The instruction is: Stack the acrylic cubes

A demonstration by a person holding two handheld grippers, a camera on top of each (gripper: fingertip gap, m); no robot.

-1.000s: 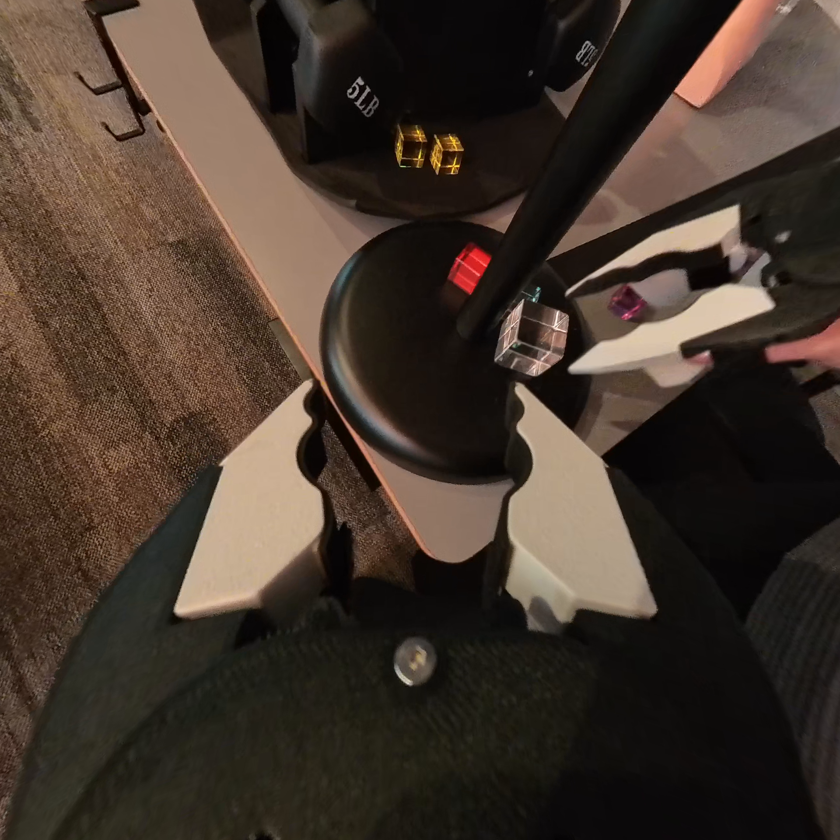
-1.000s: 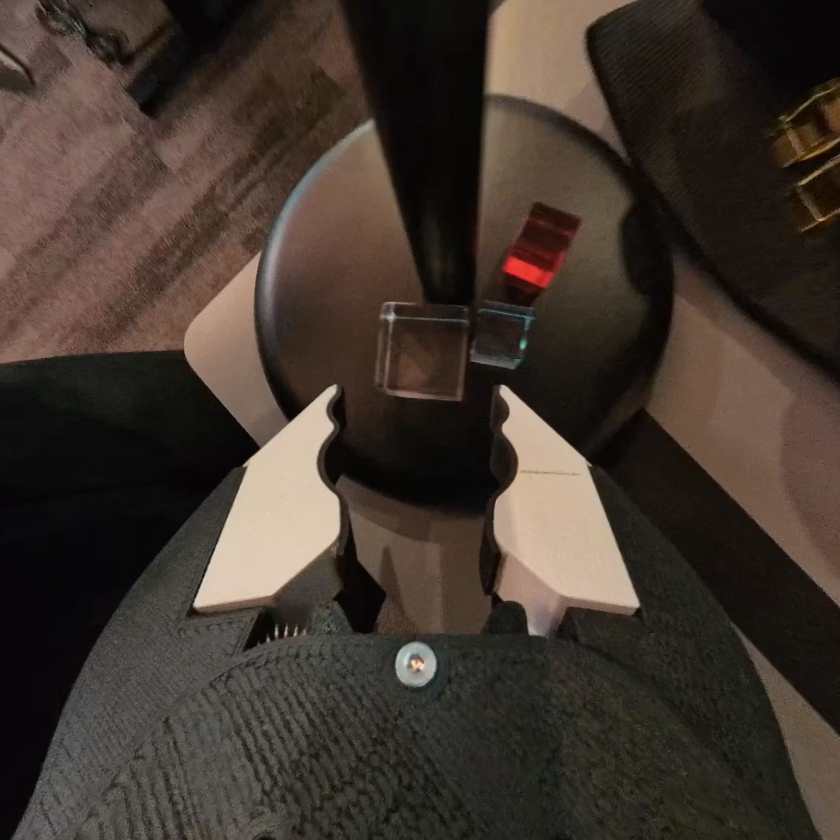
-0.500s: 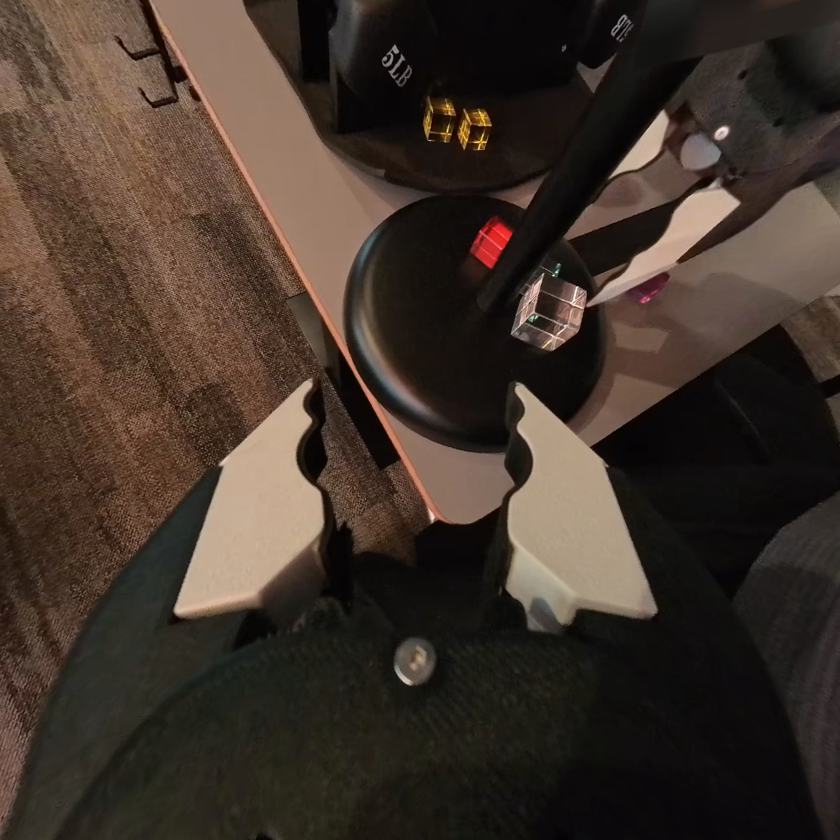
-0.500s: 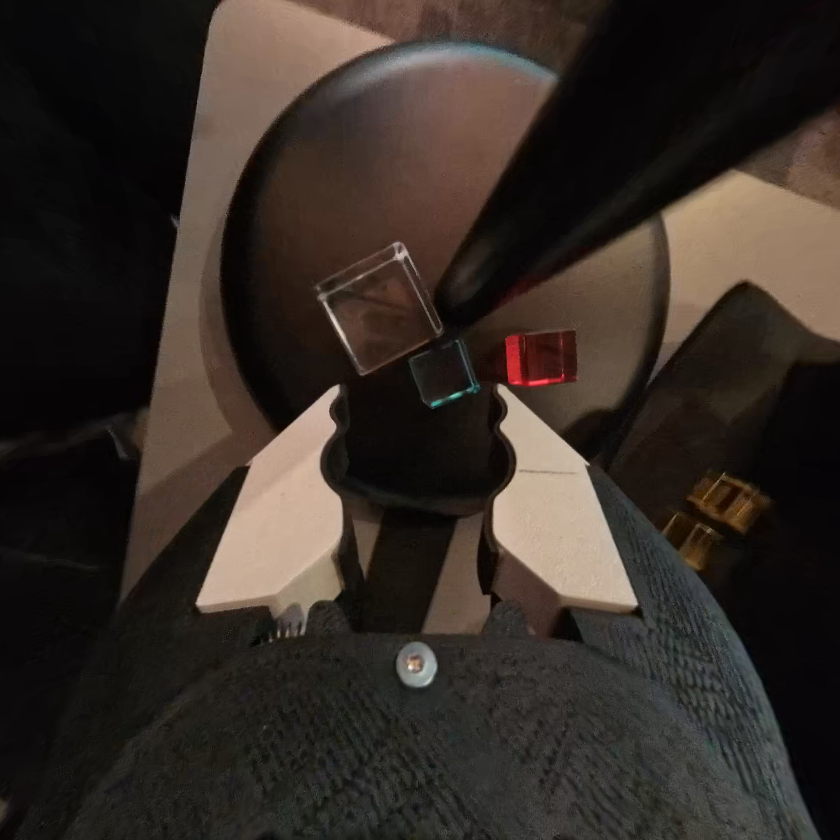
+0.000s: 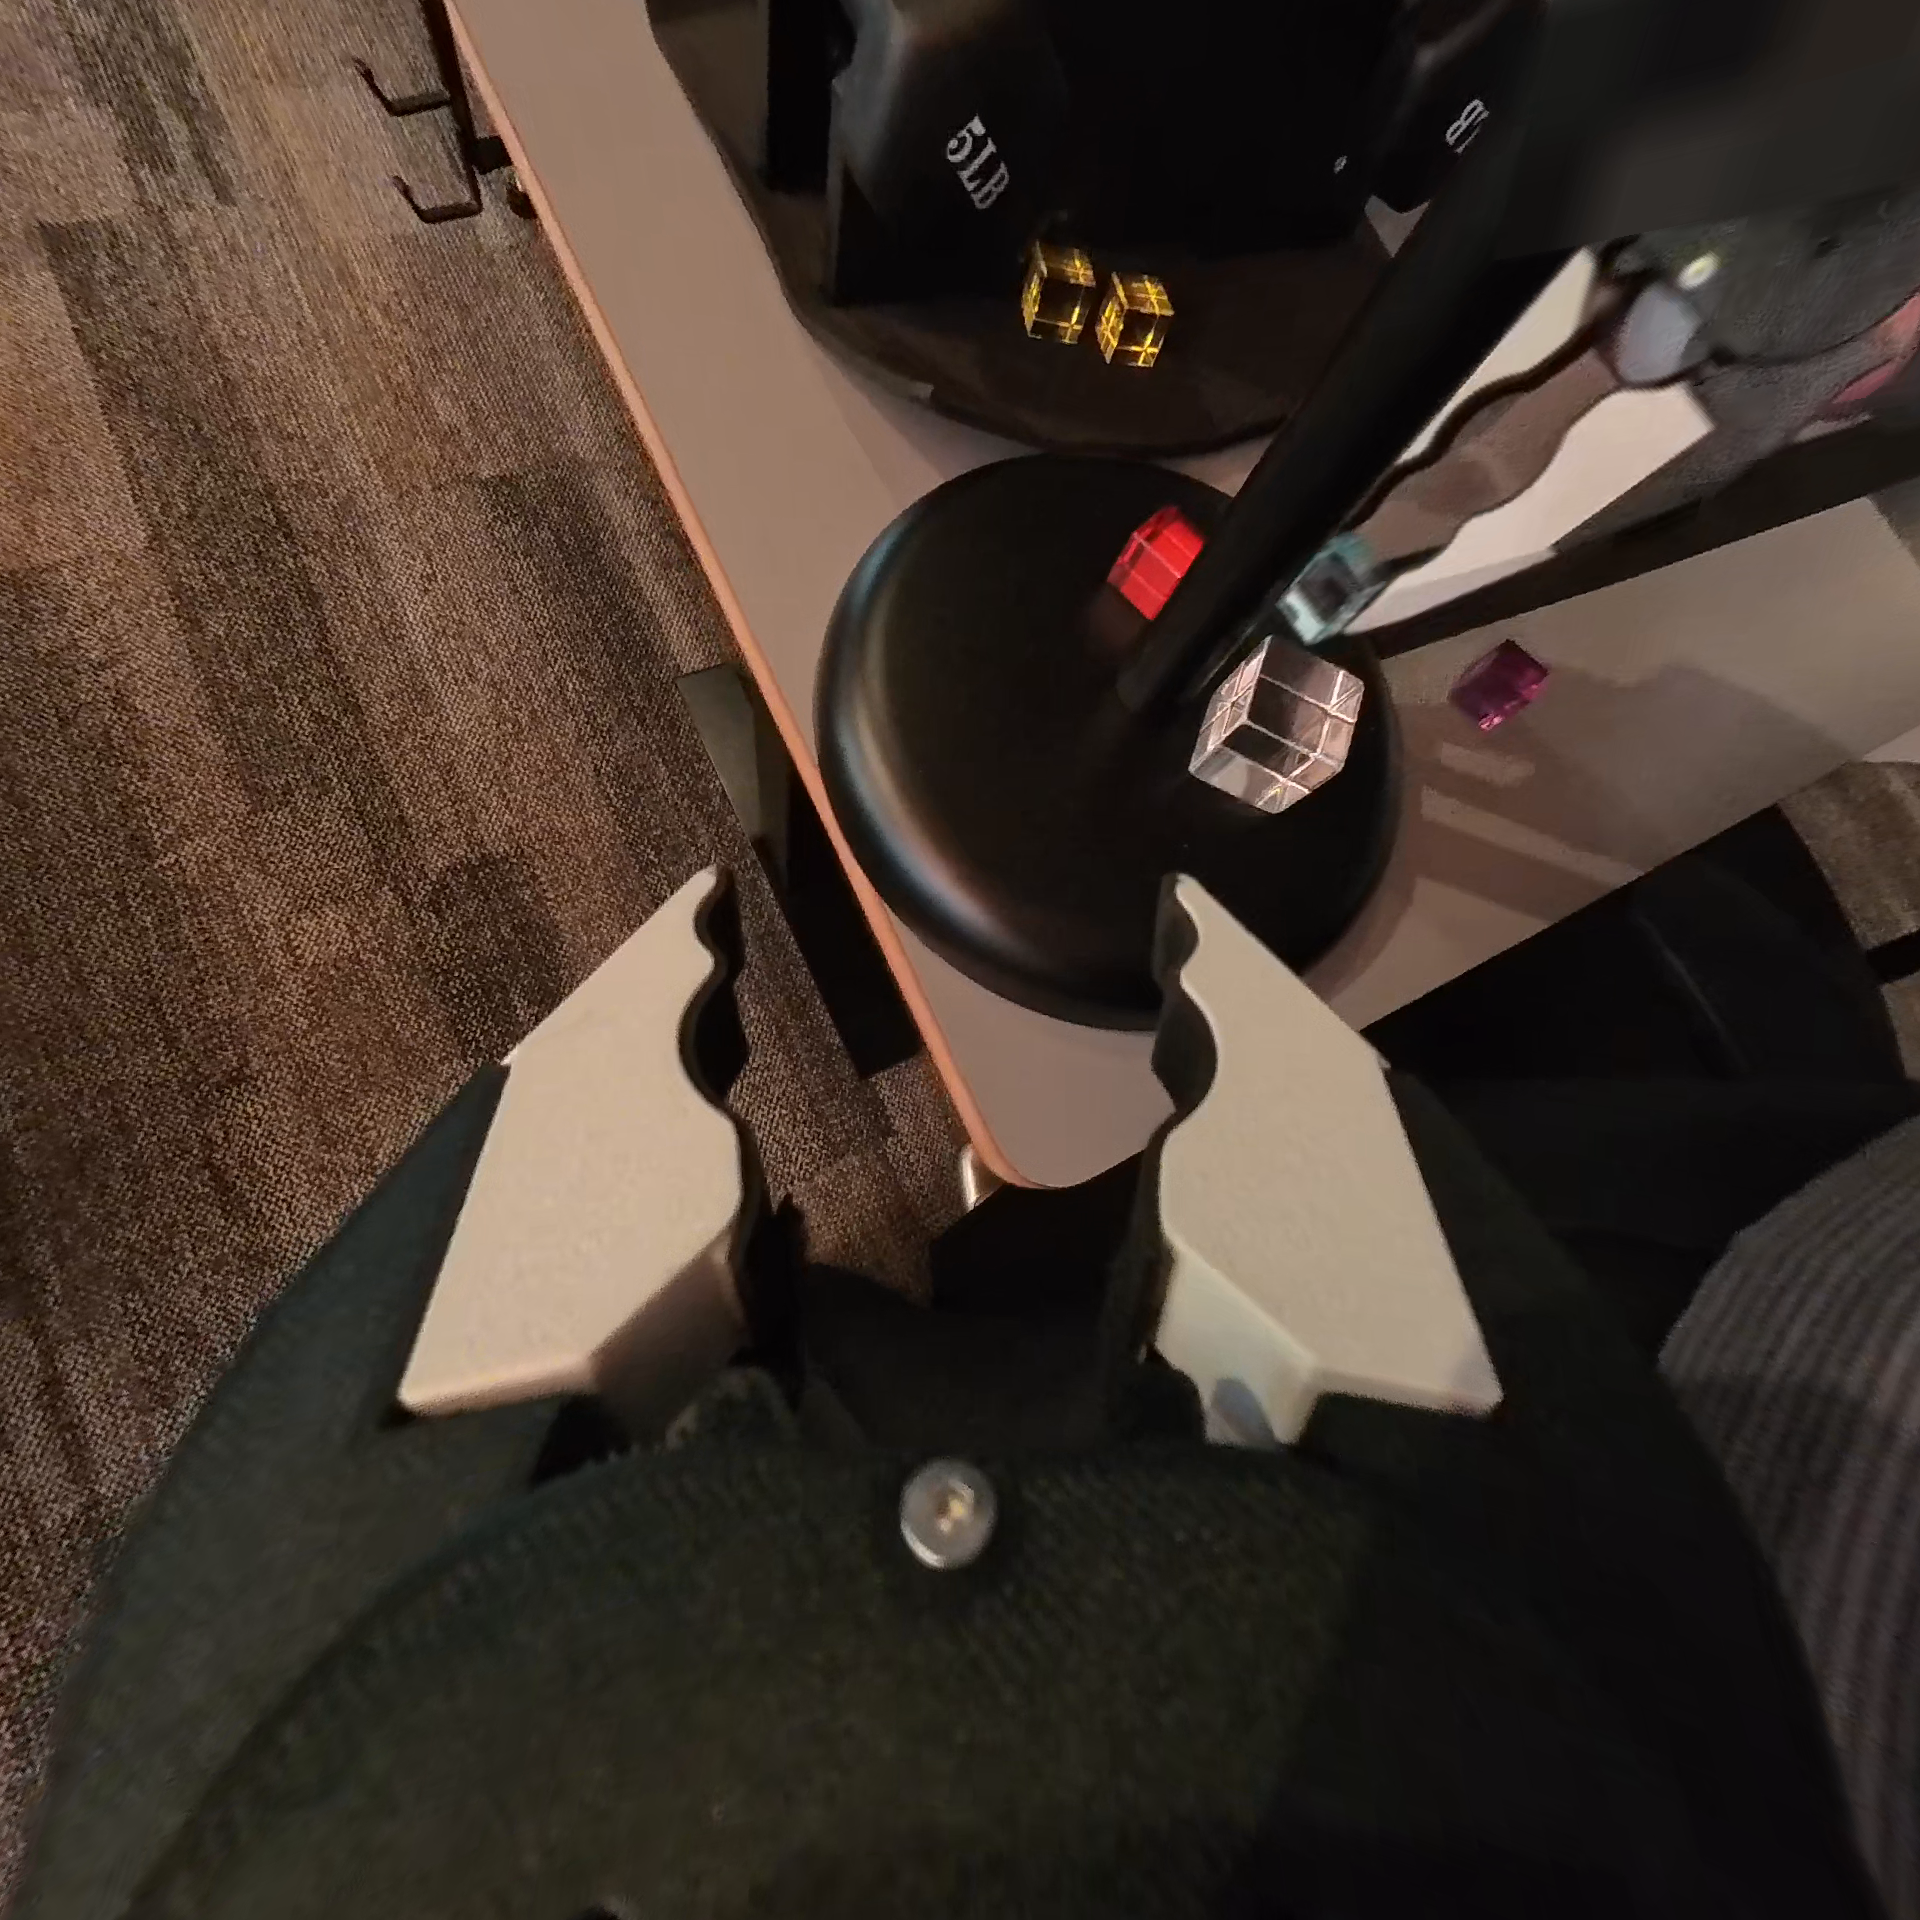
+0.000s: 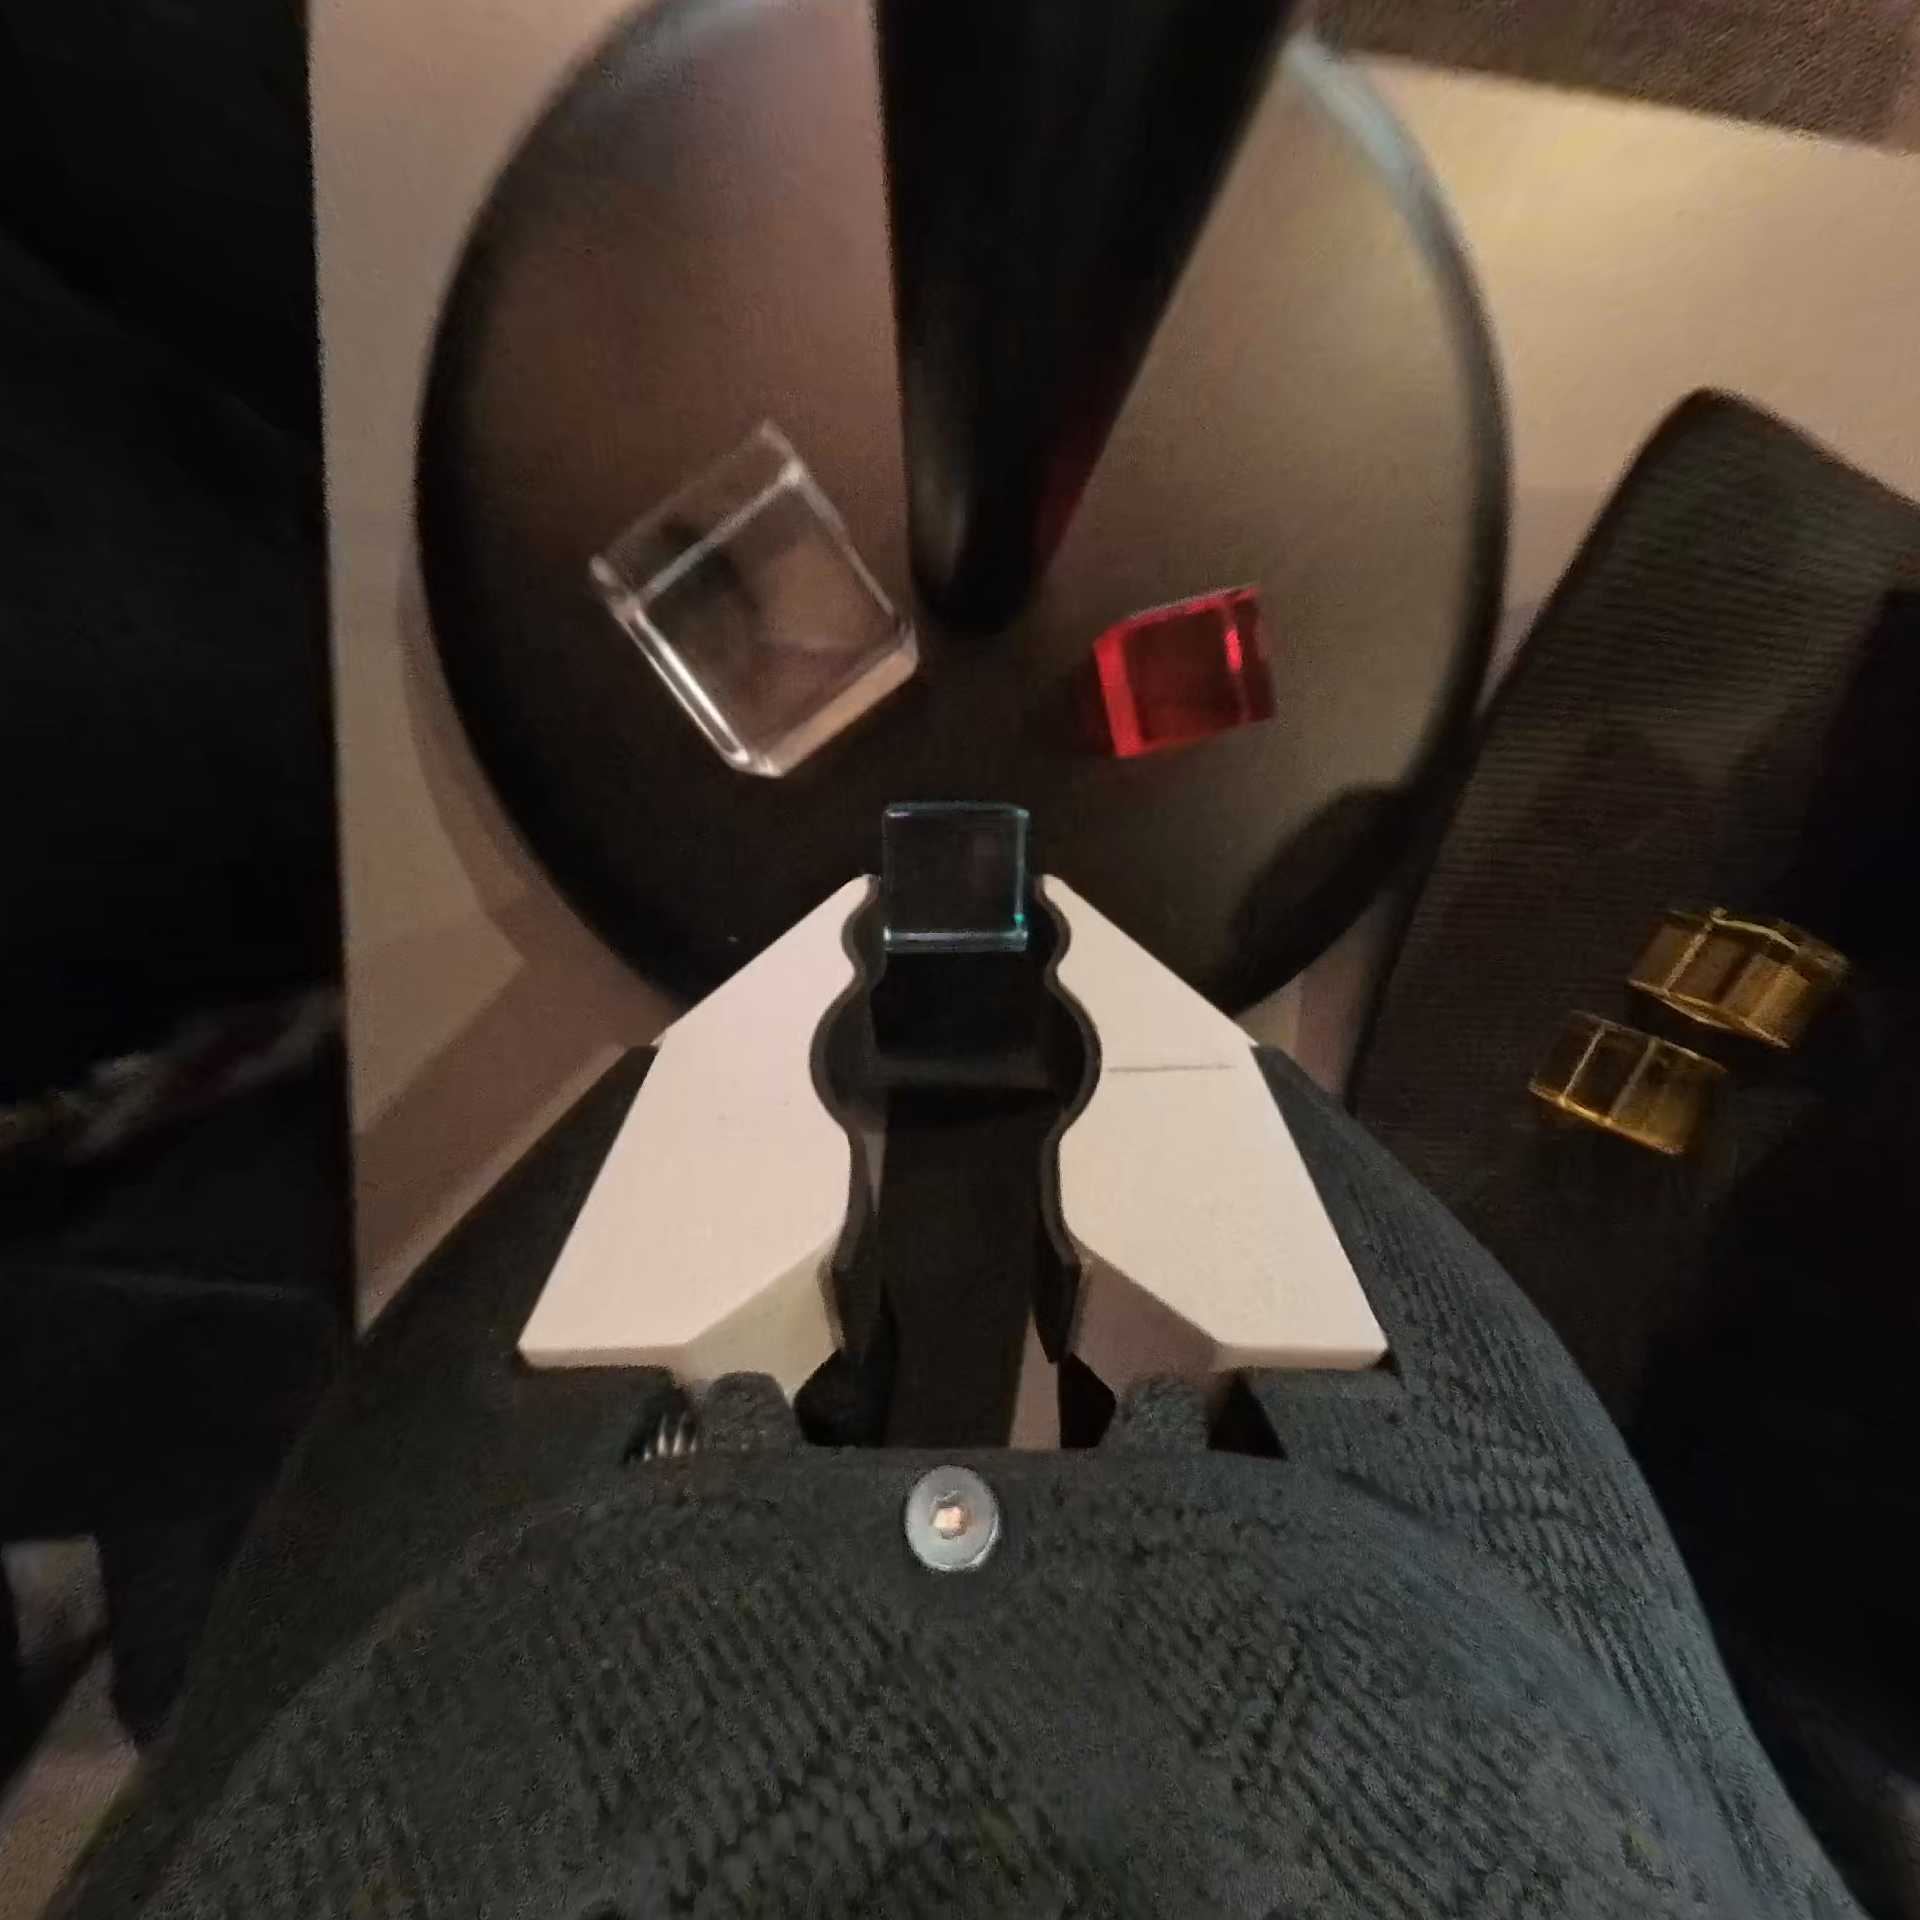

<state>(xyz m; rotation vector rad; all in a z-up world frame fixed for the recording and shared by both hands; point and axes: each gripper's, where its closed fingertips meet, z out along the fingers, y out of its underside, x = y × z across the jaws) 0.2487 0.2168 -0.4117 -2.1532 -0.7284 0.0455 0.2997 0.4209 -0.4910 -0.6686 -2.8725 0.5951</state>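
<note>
- The right gripper [image 6: 954, 902] pinches a small teal-tinted clear cube [image 6: 954, 883] between its two white fingertips [image 6: 821, 935]; both tips press against the cube's sides, and it sits right at their ends.
- In the left wrist view the same cube [image 5: 1333, 594] shows at the tips of the right gripper [image 5: 1351, 566], just above the far right side of a round black base [image 5: 935, 790].
- The left gripper [image 5: 945, 894] is spread wide with nothing between its fingers [image 5: 623, 1143]; it hangs off the near corner of the table [image 5: 727, 343], one finger over the carpet [image 5: 260, 623], the other over the base's near edge.
- The black base stands at the table's near corner, close to the left edge, and a black pole [image 5: 1340, 416] rises from its middle.
- On the base lie a larger clear cube [image 5: 1276, 732], just beside the foot of the pole, and a red cube [image 5: 1151, 561] on the pole's other side.
- A purple cube [image 5: 1499, 683] lies on the bare table, near the base and towards the right edge.
- Farther from the corner, two yellow cubes [image 5: 1096, 309] sit side by side on a dark round mat [image 5: 1039, 405], in front of black dumbbells [image 5: 935, 156].
</note>
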